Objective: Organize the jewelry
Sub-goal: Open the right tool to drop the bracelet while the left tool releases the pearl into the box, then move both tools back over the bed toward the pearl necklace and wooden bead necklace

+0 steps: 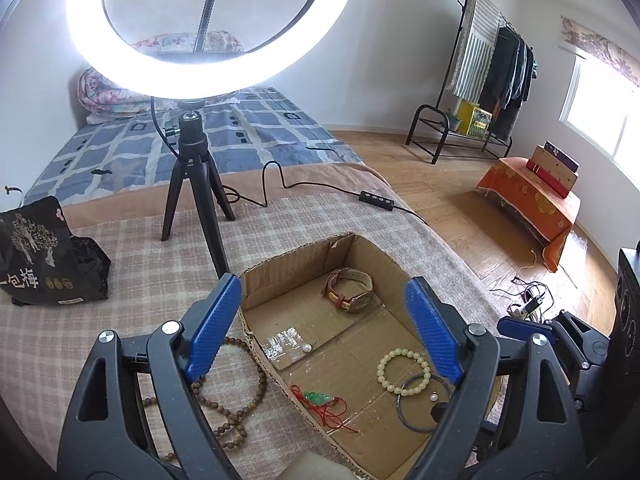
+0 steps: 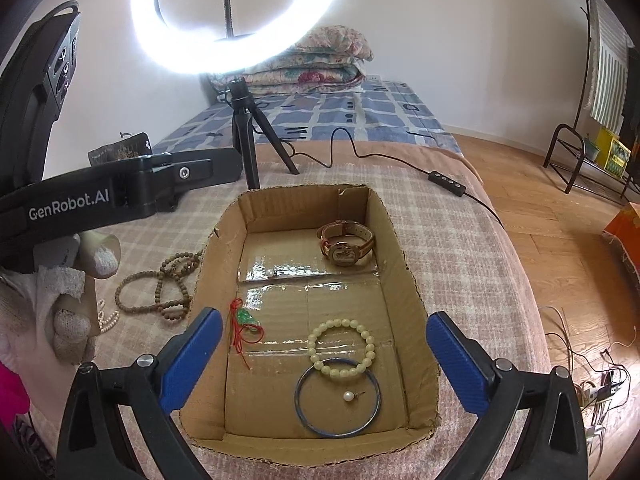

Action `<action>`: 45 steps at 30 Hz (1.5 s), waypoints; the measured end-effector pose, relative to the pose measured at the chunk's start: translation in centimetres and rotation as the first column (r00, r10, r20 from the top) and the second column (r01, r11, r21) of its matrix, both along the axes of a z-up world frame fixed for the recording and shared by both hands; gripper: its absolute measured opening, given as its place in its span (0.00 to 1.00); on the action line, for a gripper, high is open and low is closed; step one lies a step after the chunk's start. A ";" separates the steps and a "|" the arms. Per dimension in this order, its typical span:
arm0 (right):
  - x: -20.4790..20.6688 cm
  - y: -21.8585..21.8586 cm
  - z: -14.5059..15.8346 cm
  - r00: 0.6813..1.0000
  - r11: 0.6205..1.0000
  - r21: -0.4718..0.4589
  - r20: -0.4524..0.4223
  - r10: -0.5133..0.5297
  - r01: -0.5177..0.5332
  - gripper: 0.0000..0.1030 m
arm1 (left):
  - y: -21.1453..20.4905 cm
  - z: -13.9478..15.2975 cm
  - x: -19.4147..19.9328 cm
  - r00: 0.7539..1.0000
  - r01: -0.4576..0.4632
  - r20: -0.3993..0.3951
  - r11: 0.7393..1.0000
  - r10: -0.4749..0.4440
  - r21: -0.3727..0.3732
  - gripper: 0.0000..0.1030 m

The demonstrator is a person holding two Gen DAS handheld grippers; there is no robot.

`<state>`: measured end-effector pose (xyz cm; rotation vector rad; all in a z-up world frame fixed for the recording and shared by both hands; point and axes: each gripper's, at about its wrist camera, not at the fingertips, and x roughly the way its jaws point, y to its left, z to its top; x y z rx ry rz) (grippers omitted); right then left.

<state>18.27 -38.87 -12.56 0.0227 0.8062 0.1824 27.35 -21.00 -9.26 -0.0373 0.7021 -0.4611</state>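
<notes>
Cardboard makes up the biggest thing I see: an open brown corrugated box (image 2: 394, 240) on the checked beige blanket (image 2: 460, 248), its long axis running twelve to six under my right tool (image 2: 324, 354). Both tools hang released and empty, the left tool (image 1: 324, 326) included. Inside lie a tan-strapped watch (image 2: 346, 246) at one o'clock, a dark blue bangle (image 2: 300, 404) and a pale bead bracelet (image 2: 340, 348) at six. Outside, at nine o'clock off the box, sits the brown wooden bead strand (image 2: 168, 292); my left tool looks nearer it.
</notes>
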 end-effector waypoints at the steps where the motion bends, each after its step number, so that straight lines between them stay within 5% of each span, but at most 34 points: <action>1: -0.1 0.1 0.1 1.000 1.000 -0.002 0.003 -0.001 0.001 1.00 | 0.1 0.1 -0.1 1.000 0.001 0.002 1.000 -0.001 0.003 0.84; 20: -2.0 1.5 3.2 0.996 0.998 -0.014 0.060 -0.061 0.062 1.00 | 6.8 3.6 -3.3 0.997 -0.056 0.046 0.998 0.055 0.011 0.85; 33: -2.3 3.8 5.2 0.997 0.996 0.086 0.077 0.004 -0.011 1.00 | 17.0 6.1 -5.0 0.988 -0.151 0.025 0.989 0.151 0.002 0.85; 45: -0.5 11.0 4.9 0.986 0.978 0.121 0.017 0.166 -0.167 0.99 | 24.8 2.2 -8.6 0.991 -0.121 -0.055 0.990 0.125 0.072 0.85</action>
